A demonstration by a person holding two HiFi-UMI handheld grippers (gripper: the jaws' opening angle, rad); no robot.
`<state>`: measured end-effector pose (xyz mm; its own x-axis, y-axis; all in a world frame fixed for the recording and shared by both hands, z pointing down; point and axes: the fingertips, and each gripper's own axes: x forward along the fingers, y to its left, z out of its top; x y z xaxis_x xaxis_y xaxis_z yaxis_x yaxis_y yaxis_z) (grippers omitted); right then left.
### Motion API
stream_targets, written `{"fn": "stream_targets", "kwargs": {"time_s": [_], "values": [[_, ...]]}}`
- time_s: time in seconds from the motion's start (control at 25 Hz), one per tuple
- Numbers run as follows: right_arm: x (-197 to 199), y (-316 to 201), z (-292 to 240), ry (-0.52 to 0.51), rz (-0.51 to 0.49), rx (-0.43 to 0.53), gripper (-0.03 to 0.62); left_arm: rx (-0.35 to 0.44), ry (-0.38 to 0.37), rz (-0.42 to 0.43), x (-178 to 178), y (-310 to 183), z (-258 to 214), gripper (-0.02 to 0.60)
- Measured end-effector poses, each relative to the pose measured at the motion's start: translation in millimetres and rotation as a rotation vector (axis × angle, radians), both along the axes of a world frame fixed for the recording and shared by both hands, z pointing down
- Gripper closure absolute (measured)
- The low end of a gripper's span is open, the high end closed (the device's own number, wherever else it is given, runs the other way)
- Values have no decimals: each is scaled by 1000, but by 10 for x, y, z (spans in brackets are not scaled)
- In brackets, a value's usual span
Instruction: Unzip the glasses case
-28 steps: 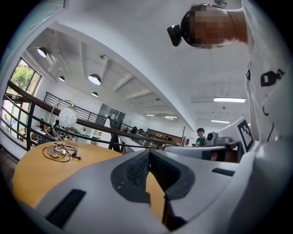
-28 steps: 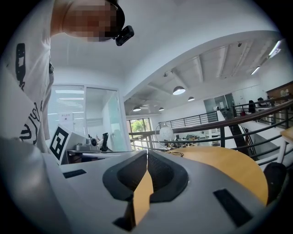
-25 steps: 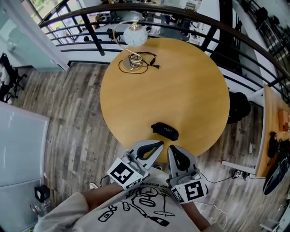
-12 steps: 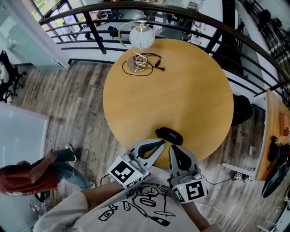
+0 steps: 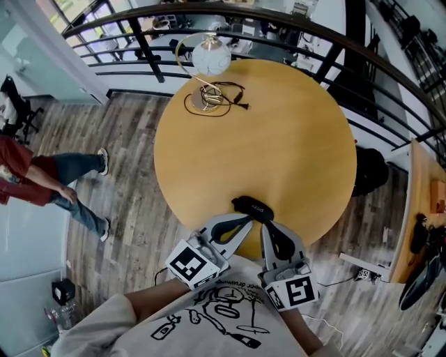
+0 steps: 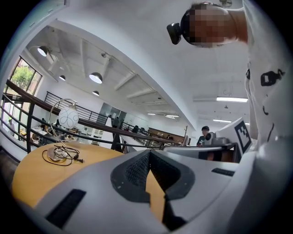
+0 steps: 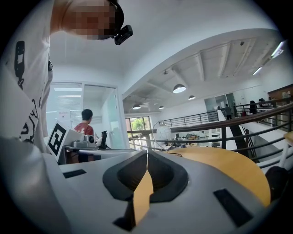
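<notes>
The black glasses case [image 5: 252,207] lies zipped on the round wooden table [image 5: 279,146], close to its near edge. My left gripper [image 5: 245,222] hovers just short of the case on its near left side, jaws shut and empty. My right gripper [image 5: 268,227] sits beside it, just behind the case's right end, also shut and empty. In the left gripper view the left gripper [image 6: 147,151] has its jaws closed tip to tip. The right gripper [image 7: 147,154] looks the same in the right gripper view. Neither gripper view shows the case.
A globe lamp [image 5: 210,55] with a coiled black cord [image 5: 212,100] stands at the table's far side. A curved black railing [image 5: 293,21] runs behind. A person in red [image 5: 42,181] walks on the wood floor at left. A dark stool [image 5: 367,167] stands at right.
Both grippers have edged a little closer to the case, still shut. A person in red has walked further into view on the floor at left.
</notes>
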<state>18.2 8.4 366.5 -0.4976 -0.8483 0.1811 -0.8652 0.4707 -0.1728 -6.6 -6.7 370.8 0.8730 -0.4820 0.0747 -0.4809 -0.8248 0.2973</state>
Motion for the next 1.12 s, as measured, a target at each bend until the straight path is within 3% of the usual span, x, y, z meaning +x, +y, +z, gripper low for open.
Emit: {"fn": "stream_targets", "kwargs": {"time_s": [0.2,0.36,0.52,0.68,0.88,1.12], "values": [[230,-43,70,45,-6,-16,571,-22,-29,7,159,-93,85,575],[374,-119,233,117,-28,-52,569,-45,-96,49,302,-133,257,575],[541,-194,530,212,-59,-107,569,-128,-150,120,462,-158,591,575],[681,-229,978,294,-115,-200,569,-193,-267,180,533,-192,1075,575],[849,-225,1688,401,-166,-344,568,-332,-376,242,578,-203,1768,575],[951,-44,2490,482,-234,-521,566,-358,-543,302,637,-157,2380,575]]}}
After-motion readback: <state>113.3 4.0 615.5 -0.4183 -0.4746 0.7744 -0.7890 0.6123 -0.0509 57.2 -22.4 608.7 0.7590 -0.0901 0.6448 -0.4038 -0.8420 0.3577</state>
